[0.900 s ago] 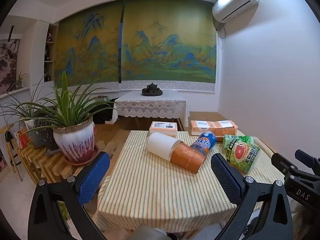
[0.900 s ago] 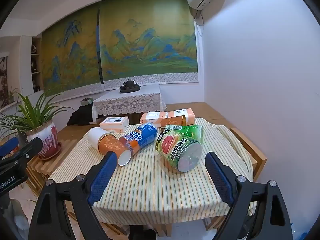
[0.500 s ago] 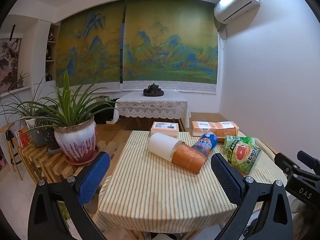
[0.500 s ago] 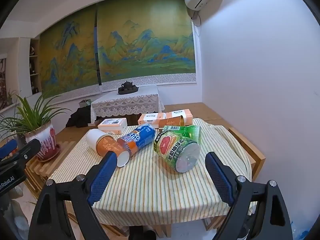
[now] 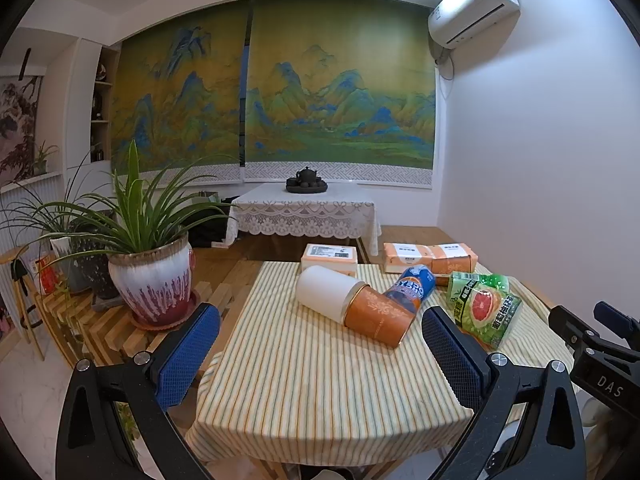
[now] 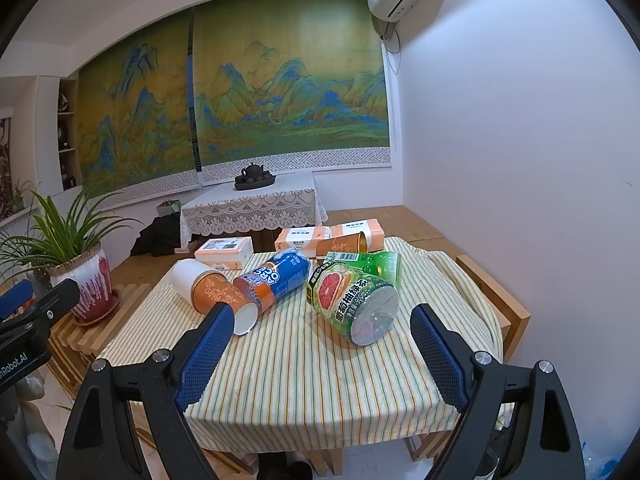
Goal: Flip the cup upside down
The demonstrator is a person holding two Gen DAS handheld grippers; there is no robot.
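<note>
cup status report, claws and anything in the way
Left claw open, right claw open, both empty. Orange cup on its side, untouched. Oreo can resting against it.

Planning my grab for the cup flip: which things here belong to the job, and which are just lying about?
Job: orange-and-white cup, lying on its side; left gripper and right gripper, both open and empty.

Lying about: blue Oreo tube, green grapefruit-tea bottle, tissue packs, small box, potted plant.
</note>
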